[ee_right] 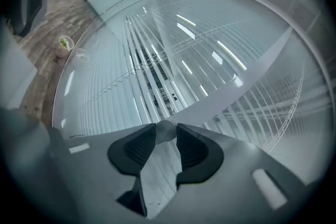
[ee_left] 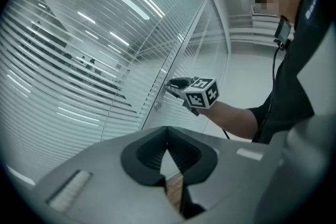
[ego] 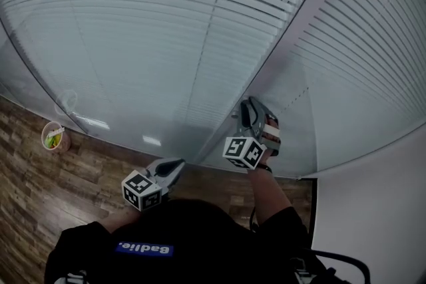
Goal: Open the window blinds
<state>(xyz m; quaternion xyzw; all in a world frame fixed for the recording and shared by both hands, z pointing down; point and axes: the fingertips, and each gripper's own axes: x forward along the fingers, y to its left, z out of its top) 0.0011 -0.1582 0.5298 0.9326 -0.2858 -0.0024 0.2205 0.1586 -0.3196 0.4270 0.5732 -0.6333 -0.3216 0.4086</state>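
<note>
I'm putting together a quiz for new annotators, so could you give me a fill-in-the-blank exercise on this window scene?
1. The right tongs are closed on a small round ____ at the window frame.
2. The left tongs are shut and hold ____.
3. The small cup stands on the wooden ____, close to the glass.

Missing words: knob; nothing; floor.

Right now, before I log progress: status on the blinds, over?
Right gripper shut on knob. Left gripper shut, empty. Blinds part open, upper slats gapped. Nothing seen in the way.
</note>
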